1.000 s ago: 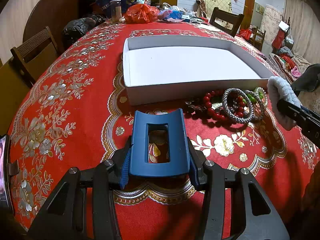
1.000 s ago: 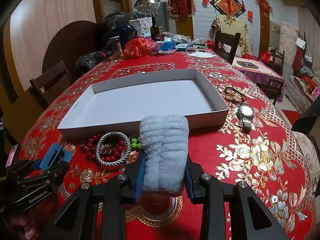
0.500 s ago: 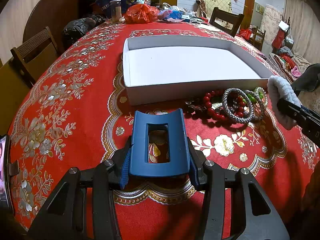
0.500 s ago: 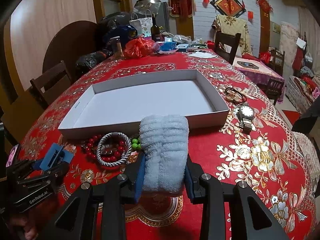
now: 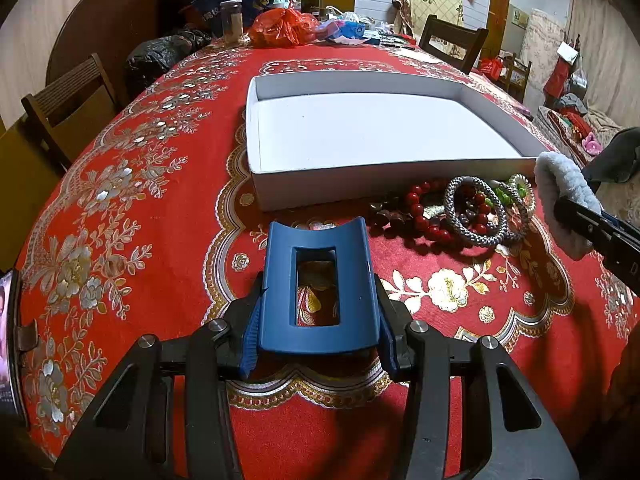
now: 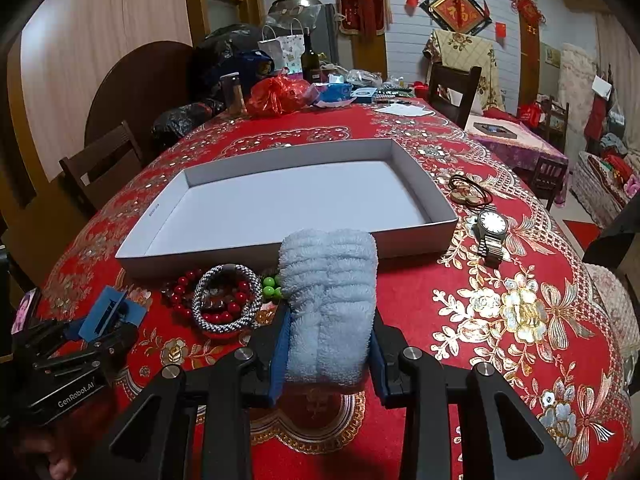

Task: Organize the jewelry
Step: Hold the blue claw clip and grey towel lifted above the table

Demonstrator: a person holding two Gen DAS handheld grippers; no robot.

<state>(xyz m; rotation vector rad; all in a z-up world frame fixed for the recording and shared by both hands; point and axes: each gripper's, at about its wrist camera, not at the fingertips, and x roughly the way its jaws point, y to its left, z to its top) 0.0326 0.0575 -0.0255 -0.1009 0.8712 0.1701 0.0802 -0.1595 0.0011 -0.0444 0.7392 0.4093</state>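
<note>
My left gripper [image 5: 318,322] is shut on a blue rectangular hair claw clip [image 5: 318,264], held just above the red tablecloth. My right gripper [image 6: 326,344] is shut on a fluffy pale-blue scrunchie [image 6: 328,304]; the same scrunchie [image 5: 560,196] shows at the right edge of the left wrist view. Ahead of both lies a shallow white box [image 5: 400,168] [image 6: 172,212], nothing in it. Against its near wall sits a heap of bracelets: red beads [image 5: 420,212], a grey braided ring [image 6: 226,302], green beads [image 6: 270,286]. A wristwatch [image 6: 491,230] and a dark cord necklace [image 6: 468,192] lie right of the box.
Bags, a wine bottle [image 6: 310,60], a jar and papers crowd the table's far end. Wooden chairs [image 5: 68,100] stand on the left side and at the far right. A phone [image 5: 8,320] lies at the left table edge.
</note>
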